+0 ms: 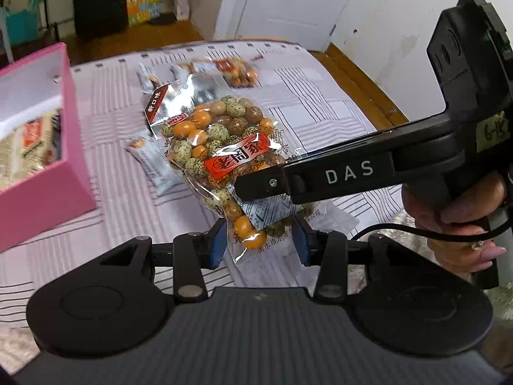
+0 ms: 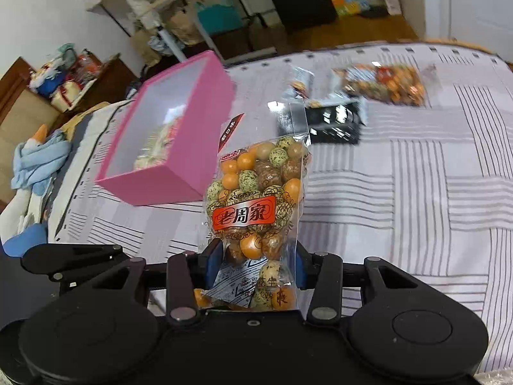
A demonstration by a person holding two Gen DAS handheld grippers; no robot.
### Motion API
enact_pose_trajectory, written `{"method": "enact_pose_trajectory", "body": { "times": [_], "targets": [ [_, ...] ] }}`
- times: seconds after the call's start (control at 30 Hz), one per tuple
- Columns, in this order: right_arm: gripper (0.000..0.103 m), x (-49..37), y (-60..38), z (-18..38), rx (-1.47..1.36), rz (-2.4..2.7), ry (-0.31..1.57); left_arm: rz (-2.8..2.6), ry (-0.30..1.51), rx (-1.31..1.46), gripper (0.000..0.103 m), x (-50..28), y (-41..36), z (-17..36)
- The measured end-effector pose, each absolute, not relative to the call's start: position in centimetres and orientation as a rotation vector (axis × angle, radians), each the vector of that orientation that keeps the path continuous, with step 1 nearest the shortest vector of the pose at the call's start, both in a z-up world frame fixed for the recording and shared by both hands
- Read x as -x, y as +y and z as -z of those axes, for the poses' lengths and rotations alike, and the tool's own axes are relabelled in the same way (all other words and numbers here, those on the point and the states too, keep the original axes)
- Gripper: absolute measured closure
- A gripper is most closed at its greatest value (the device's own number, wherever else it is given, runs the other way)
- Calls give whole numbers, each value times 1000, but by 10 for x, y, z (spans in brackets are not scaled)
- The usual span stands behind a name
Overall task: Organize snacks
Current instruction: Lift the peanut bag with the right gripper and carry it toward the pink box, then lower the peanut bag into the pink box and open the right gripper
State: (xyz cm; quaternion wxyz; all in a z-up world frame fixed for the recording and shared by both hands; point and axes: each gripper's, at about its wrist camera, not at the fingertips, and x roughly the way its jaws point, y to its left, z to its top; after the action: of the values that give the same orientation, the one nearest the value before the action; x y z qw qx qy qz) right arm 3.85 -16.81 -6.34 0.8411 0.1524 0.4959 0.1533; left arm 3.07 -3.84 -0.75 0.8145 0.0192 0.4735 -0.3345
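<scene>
Clear plastic packed with orange, speckled green and brown coated nuts: the bag (image 2: 256, 205) stands with its long axis running away from the right tool (image 2: 253, 268), sealed top pointing forward and up, bottom end down between the blue pads (image 2: 214, 261). A red label with Chinese characters crosses its middle, and a silver printed panel shows near the bottom. The right tool is clamped on the bag's lower end, pads pressing the plastic from both sides, and lifts it above the bed (image 2: 416, 199). In the left wrist view the same bag (image 1: 221, 147) leans away to the upper left, its lower end hanging between the left tool's (image 1: 258, 240) pads (image 1: 218, 240); the jaws stand narrowly apart around the plastic, and whether they actually press it I cannot tell. The right tool's black finger (image 1: 320, 176), marked DAS, comes in from the right across the bag, with the hand (image 1: 455, 221) on its handle. Ahead and left of both tools sits an open pink box (image 2: 170, 147) with packets inside. Farther ahead on the bed lie a second nut bag (image 2: 388, 86), a black packet (image 2: 333, 125) and a small white packet (image 1: 154, 163).
</scene>
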Motion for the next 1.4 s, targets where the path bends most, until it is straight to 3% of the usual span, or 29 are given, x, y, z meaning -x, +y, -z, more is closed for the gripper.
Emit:
{"method": "enact_pose_trajectory", "body": {
  "times": [0.57, 0.87, 1.4],
  "targets": [
    [54, -96, -77, 30, -366, -482, 913, 503, 786, -17, 62, -60, 58, -30],
    [54, -152, -43, 63, -445, -470, 942, 434, 788, 69, 61, -112, 106, 0],
    [53, -202, 9, 96, -307, -407, 974, 355, 890, 214, 58, -180, 144, 56]
  ]
}}
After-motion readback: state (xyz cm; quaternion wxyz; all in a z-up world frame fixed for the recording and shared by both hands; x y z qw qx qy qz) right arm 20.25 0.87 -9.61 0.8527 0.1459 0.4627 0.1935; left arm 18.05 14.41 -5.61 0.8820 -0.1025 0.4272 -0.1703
